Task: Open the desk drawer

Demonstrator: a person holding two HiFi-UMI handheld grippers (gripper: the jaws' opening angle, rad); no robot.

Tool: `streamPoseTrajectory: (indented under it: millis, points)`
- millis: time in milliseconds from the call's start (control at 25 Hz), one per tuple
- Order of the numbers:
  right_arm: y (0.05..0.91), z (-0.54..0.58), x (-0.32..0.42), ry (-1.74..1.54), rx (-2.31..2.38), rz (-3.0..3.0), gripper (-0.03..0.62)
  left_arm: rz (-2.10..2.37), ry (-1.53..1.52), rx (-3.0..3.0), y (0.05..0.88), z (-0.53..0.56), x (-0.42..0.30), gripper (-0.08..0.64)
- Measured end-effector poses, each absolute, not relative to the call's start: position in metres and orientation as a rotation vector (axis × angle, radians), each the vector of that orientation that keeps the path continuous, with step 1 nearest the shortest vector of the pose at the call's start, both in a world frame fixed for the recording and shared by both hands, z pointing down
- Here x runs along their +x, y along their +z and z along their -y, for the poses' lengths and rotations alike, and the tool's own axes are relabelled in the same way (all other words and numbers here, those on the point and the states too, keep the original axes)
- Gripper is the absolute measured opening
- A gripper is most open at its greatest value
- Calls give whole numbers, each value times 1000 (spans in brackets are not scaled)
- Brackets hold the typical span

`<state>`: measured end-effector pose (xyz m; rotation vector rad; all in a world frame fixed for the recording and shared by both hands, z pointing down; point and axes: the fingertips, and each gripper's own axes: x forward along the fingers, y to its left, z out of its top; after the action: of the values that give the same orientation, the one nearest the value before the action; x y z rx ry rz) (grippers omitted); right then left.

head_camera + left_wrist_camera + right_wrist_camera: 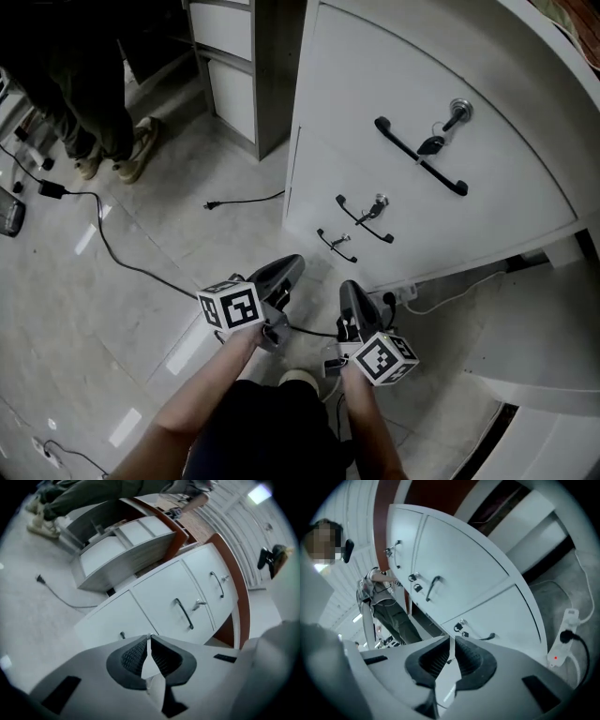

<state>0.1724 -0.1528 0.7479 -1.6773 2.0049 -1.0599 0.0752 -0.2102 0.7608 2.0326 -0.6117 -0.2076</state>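
Squarely onto a handle first, then pull

All three fronts of the white drawer unit (506,197) sit flush and closed beneath the surface, so none of the opening is done yet. Each front carries a black bar: the top handle (420,157), the middle handle (365,218) and the bottom handle (336,246). A lock sits just beside each bar, and keys hang from the top lock (457,112).

My left claw (281,274) and right claw (352,302) hang low over the floor, near the unit's lower corner but apart from it. Both are pinched together with nothing between their pads.

A closed claw cannot take a bar, so I would spread one first. The right claw looks the better choice, since its own view has the bottom handle just above its tips. I would close it around the middle of the bar, clear of the lock. Then I would draw straight back along the drawer's run, keeping the wrist level. If the front refuses, I would suspect the lock and not force it.

The power strip (405,294) lies on the floor by the unit's foot. I would keep both claws off it.
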Motion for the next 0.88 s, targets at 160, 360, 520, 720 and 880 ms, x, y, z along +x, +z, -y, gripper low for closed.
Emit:
streamPoseTrajectory:
  millis: [160, 360, 520, 720, 880]
  points:
    - [774, 171, 176, -1209, -1484, -1793, 167, 565, -287, 1850, 790, 233, 95, 20]
    - [818, 184, 203, -1309, -1458, -1446, 167, 520, -305, 1674, 818, 256, 120, 144]
    - [835, 200, 210, -1334, -1387, -1261, 166, 539, -276, 1616, 839, 268, 130, 143]
    - [850, 216, 211, -1363, -1402, -1193, 164, 552, -260, 1568, 857, 278, 136, 140]
    - [847, 219, 211, -1313, -1420, -1193, 77, 528, -272, 1611, 848, 281, 140, 44]
